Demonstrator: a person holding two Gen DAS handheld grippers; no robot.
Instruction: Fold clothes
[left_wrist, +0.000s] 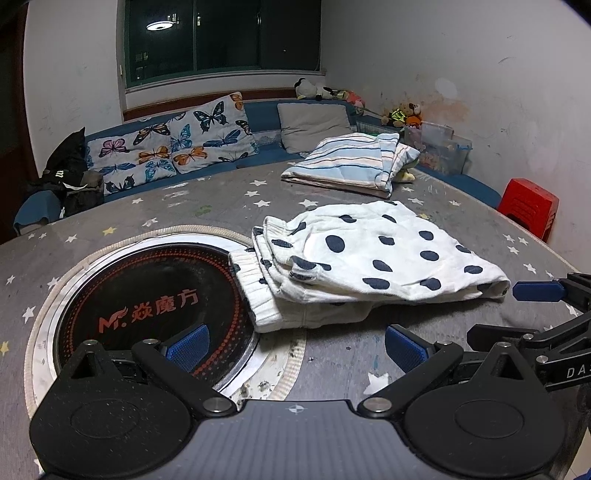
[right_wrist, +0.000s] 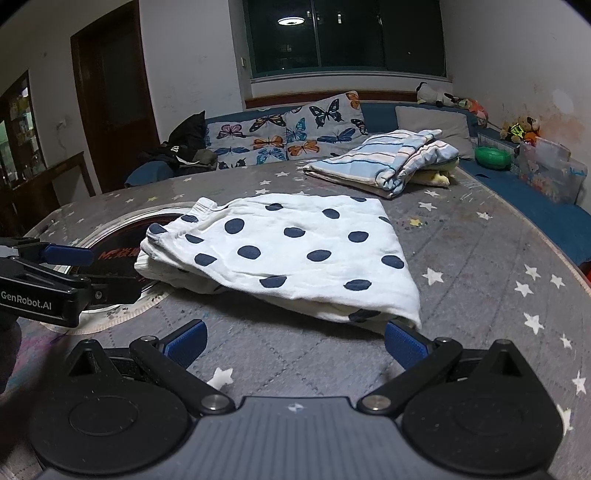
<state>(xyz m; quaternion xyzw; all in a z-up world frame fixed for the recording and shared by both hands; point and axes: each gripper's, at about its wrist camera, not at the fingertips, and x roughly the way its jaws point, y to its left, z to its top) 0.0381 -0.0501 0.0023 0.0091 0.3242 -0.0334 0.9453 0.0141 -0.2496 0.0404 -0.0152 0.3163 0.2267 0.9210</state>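
A white garment with dark blue dots (left_wrist: 369, 258) lies folded on the grey star-patterned table (left_wrist: 221, 199); its ribbed end hangs over the round black cooktop (left_wrist: 155, 302). It also shows in the right wrist view (right_wrist: 295, 251). My left gripper (left_wrist: 295, 347) is open and empty, just in front of the garment's near edge. My right gripper (right_wrist: 295, 343) is open and empty, its right fingertip (right_wrist: 404, 347) close to the garment's near corner. Each gripper shows in the other's view, the right one (left_wrist: 539, 295) and the left one (right_wrist: 66, 258).
A folded striped blue and white cloth (left_wrist: 347, 166) lies at the far side of the table, also in the right wrist view (right_wrist: 388, 162). Behind is a blue sofa with butterfly cushions (left_wrist: 166, 144), a red stool (left_wrist: 528, 206) and a clear toy box (right_wrist: 550, 170).
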